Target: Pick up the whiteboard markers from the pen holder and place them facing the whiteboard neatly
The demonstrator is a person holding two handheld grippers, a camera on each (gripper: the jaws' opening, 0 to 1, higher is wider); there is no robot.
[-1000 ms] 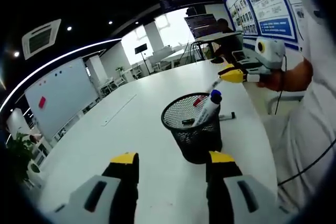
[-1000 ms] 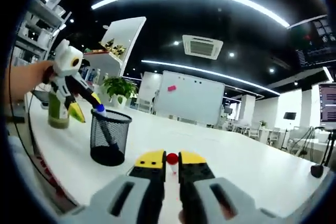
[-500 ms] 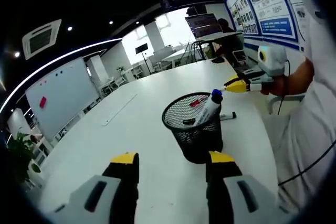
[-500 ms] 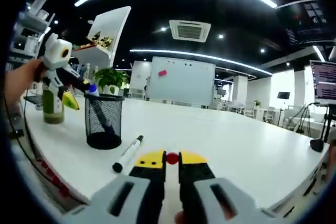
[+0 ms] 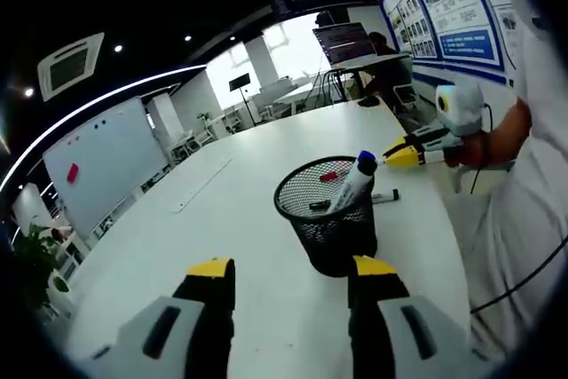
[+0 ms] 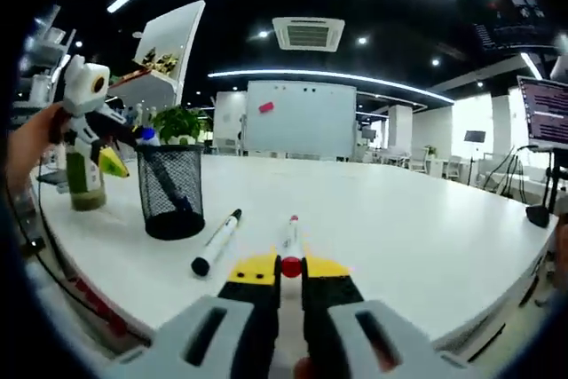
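Left gripper: released, its yellow-tipped black jaws spread wide at the bottom centre of the left gripper view, grasping nothing; in the right gripper view it hangs at the left edge, beside the holder's rim.
Right gripper: clenched on the red-capped white whiteboard marker, jaws pressed together at the bottom centre of the right gripper view; the marker's barrel runs forward from the jaws, low over the tabletop. In the left gripper view it sits at the right.
Pen holder: black wire-mesh round pen holder stands upright just beyond the left gripper's jaws, centre right of the left gripper view.
Markers in holder: a blue-capped white marker leans against the rim; a red cap shows beside it.
Placed marker: black-capped white marker lies flat on the white tabletop, lower left of centre in the right gripper view, near the holder.
Whiteboard: large white whiteboard stands in the background, upper centre.
Bottle: green bottle at the left edge.
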